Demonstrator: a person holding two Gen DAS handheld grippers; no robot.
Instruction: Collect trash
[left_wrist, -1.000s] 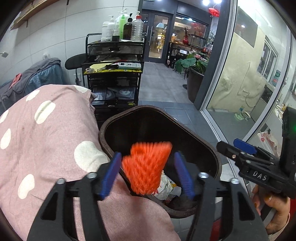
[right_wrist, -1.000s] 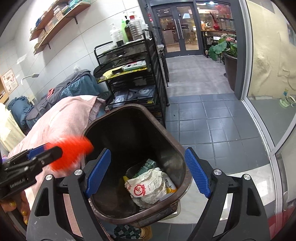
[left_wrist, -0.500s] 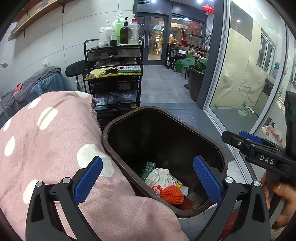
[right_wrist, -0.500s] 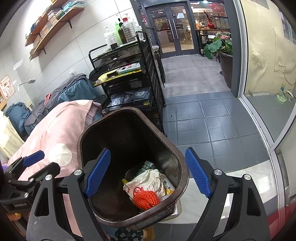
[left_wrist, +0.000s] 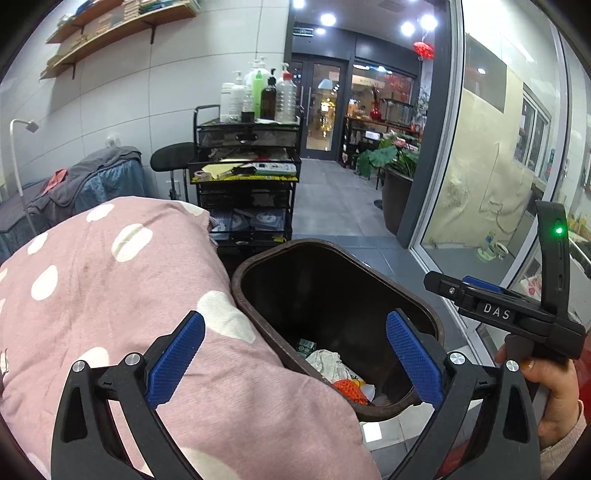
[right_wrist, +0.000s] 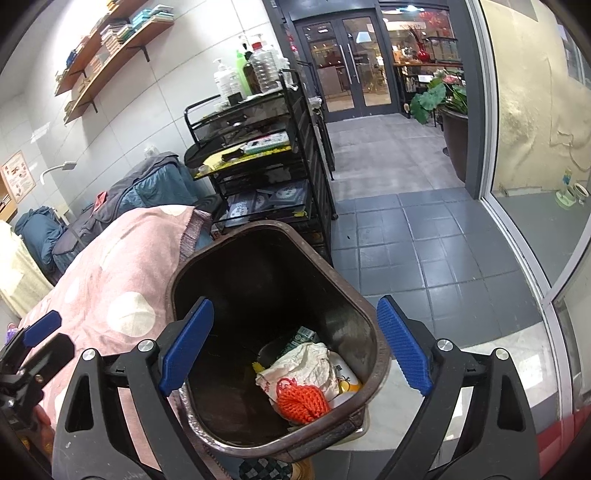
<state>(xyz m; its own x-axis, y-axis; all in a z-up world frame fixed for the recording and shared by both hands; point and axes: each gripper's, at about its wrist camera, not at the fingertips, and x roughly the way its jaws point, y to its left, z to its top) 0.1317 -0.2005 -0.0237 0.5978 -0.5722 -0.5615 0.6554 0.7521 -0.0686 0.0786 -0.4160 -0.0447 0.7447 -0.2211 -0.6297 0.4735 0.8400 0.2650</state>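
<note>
While your left tongs (left_wrist: 293, 363) gape wide, empty, over pink polka-dot blanket (left_wrist: 110, 295), right tongs (right_wrist: 295, 354) same, wide, holding nothing, above dark brown plastic bin (right_wrist: 373, 325). Orange mesh net ball (right_wrist: 303, 402) lies inside bin on crumpled white wrapper (right_wrist: 306, 365).

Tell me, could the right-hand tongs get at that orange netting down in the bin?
Probably yes. The right tongs hang open above the brown trash bin, which has no lid, and the orange netting lies on top of the crumpled wrapper with nothing covering it.
</note>
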